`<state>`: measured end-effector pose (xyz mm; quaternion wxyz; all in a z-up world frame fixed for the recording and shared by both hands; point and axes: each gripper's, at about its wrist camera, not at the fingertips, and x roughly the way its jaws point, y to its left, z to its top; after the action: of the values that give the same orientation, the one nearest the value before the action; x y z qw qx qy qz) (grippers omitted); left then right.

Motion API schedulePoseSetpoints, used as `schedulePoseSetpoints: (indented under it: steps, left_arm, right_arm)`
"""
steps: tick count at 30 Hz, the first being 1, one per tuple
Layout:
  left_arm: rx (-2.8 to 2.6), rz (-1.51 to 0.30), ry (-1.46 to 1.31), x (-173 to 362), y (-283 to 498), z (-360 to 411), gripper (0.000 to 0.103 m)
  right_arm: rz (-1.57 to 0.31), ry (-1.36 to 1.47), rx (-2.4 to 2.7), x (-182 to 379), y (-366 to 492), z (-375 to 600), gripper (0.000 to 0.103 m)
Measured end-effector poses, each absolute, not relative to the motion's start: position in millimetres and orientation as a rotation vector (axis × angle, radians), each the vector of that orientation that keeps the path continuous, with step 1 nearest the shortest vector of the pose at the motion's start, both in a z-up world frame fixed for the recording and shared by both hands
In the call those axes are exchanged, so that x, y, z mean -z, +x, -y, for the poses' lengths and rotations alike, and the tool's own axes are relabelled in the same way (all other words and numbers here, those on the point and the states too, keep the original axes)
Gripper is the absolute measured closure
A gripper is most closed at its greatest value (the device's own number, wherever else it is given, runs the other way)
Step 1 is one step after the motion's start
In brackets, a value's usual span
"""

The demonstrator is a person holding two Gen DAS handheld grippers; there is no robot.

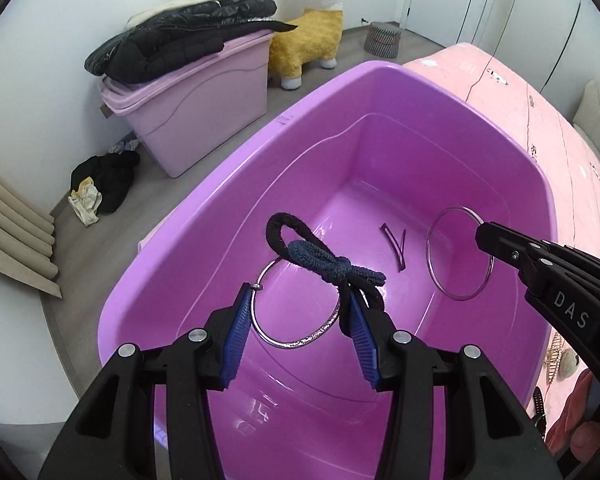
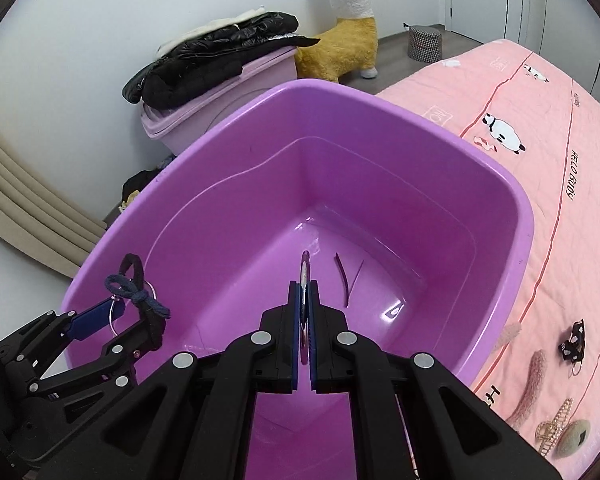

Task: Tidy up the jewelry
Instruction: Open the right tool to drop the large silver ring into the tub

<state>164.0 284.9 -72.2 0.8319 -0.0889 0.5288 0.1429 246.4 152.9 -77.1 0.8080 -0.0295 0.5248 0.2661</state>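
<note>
Hanging over the purple bin (image 1: 512, 184) for drop-off: left hand-held gripper (image 1: 296, 312), spread apart, with bangle (image 1: 300, 344) and knotted hair ties (image 1: 324, 264) draped across its fingertips; right hand-held gripper (image 2: 305, 300) clenched edge-on around a thin hoop (image 1: 458, 254), hair clip (image 1: 396, 246) on the bin floor ahead.

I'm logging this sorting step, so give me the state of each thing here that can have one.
left tongs: open, hair ties and bangle hung on them
right tongs: shut on thin ring
thin ring: held upright over the tub
silver bangle: hanging between the open tongs
hair ties: knotted together, draped over one finger
purple tub: open, no lid
hair clip: lying on tub floor
lilac bin: lidded, black jacket on top
</note>
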Motion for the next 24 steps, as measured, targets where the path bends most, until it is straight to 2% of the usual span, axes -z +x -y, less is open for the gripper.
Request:
schedulePoseSetpoints:
  steps: [6,7,8,9,10,15,24]
  left_arm:
    - [-0.318,-1.151,-0.173,77.8,166.2,-282.5,0.056]
    - [-0.319,-1.151,-0.169,77.9,166.1,-282.3,0.055]
    - [-0.321,-1.151,-0.169,77.8,165.7,-282.5,0.049]
    - [-0.324,-1.154,-0.171,77.6,165.9,-283.0,0.028]
    - [-0.326,-1.146,-0.176,76.0,164.8,-283.8,0.012]
    - [-0.346,-1.104,-0.129,67.5,161.1,-279.1,0.007]
    - [-0.353,-1.115,-0.137,65.4,157.5,-280.7,0.007]
  right_arm:
    - [-1.148,-0.061,-0.548,83.0,252.7,-146.9,0.099]
    - [-1.151,-0.056,-0.550,83.1,253.6,-146.3,0.091]
    - [-1.153,-0.055,-0.545,82.4,253.5,-145.6,0.082]
    - [-1.150,-0.058,-0.538,81.5,254.0,-145.6,0.063]
    - [-1.142,-0.061,-0.531,80.8,255.0,-145.8,0.050]
    - [-1.110,-0.070,-0.512,74.2,255.4,-141.0,0.049]
    - [-1.112,-0.023,-0.514,70.1,253.2,-129.7,0.044]
